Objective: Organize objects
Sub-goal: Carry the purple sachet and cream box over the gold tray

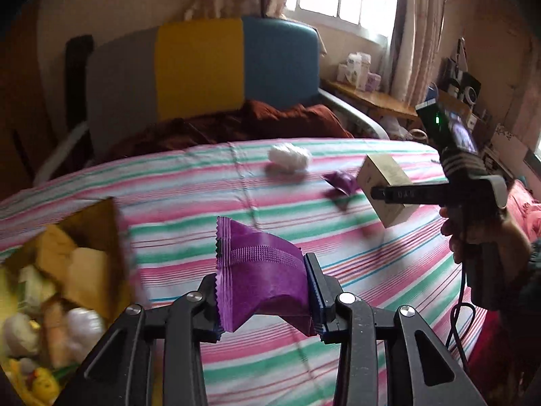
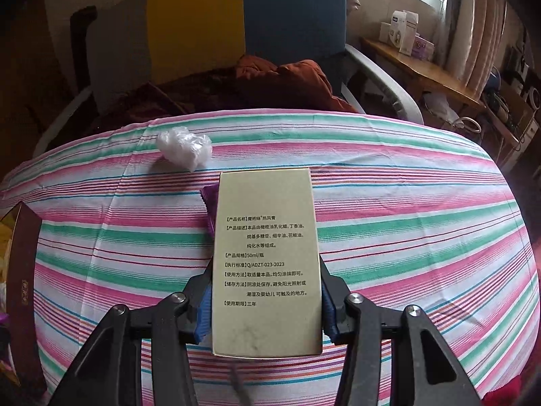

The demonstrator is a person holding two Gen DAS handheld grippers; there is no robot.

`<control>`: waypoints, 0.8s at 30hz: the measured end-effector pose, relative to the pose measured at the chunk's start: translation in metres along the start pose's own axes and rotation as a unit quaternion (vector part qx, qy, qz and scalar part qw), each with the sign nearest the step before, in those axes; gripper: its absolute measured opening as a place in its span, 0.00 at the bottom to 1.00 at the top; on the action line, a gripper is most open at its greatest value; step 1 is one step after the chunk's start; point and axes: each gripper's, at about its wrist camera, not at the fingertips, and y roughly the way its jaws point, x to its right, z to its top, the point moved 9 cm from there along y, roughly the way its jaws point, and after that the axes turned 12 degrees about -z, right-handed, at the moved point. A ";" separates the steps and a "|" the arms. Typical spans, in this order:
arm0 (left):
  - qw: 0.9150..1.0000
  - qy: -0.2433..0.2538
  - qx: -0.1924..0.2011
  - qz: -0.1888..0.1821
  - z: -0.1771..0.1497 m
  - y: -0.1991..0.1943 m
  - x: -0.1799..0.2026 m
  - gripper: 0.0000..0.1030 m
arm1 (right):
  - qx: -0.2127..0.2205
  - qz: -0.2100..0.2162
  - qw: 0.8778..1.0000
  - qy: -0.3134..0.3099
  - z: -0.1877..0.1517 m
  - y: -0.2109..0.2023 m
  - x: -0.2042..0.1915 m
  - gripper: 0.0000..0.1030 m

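My left gripper (image 1: 262,291) is shut on a purple packet (image 1: 260,270) and holds it above the striped bed cover, just right of an open box (image 1: 98,237) filled with several items. My right gripper (image 2: 265,304) is shut on a cream carton (image 2: 267,257) with printed text; it also shows in the left wrist view (image 1: 383,187), held above the bed. A second purple packet (image 1: 341,184) lies on the bed under the carton, and its edge shows in the right wrist view (image 2: 210,203). A crumpled white plastic wad (image 1: 289,157) (image 2: 184,147) lies farther back.
The bed cover (image 2: 422,237) is striped pink, green and white. A brown blanket (image 1: 253,121) and a grey, yellow and blue headboard (image 1: 199,67) lie beyond. A wooden shelf (image 2: 422,74) with boxes stands at the right. The box's dark wall (image 2: 23,287) is at the left.
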 end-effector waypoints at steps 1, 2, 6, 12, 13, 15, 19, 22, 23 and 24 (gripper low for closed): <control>1.000 0.001 0.005 0.008 -0.001 -0.010 -0.005 0.38 | 0.002 0.000 1.000 0.000 0.000 -0.001 0.000 0.48; 1.000 0.001 0.009 0.016 -0.002 -0.017 -0.010 0.38 | 0.003 -0.002 1.000 0.000 0.000 -0.001 0.000 0.48; 0.999 -0.010 0.019 0.043 -0.009 -0.045 -0.033 0.38 | 0.003 -0.014 1.000 -0.005 -0.002 0.000 -0.001 0.48; 0.997 -0.030 0.024 0.067 -0.021 -0.075 -0.065 0.38 | 0.010 -0.018 1.000 -0.012 -0.002 -0.010 -0.010 0.48; 0.997 -0.032 0.026 0.071 -0.023 -0.080 -0.070 0.38 | 0.011 -0.019 1.000 -0.018 -0.003 -0.013 -0.014 0.48; 0.996 -0.037 0.026 0.076 -0.028 -0.087 -0.079 0.38 | 0.012 -0.018 0.999 -0.028 -0.004 -0.020 -0.022 0.48; 0.994 -0.061 0.032 0.083 -0.040 -0.105 -0.101 0.38 | 0.021 0.009 0.999 -0.038 -0.006 -0.045 -0.049 0.48; 0.992 -0.085 0.039 0.086 -0.047 -0.118 -0.118 0.38 | 0.033 0.038 0.997 -0.056 -0.012 -0.070 -0.079 0.48; 0.991 -0.091 0.043 0.090 -0.050 -0.124 -0.126 0.38 | 0.037 0.054 0.996 -0.062 -0.015 -0.081 -0.093 0.48; 0.990 -0.098 0.046 0.093 -0.053 -0.130 -0.133 0.38 | 0.039 0.067 0.995 -0.065 -0.017 -0.087 -0.104 0.48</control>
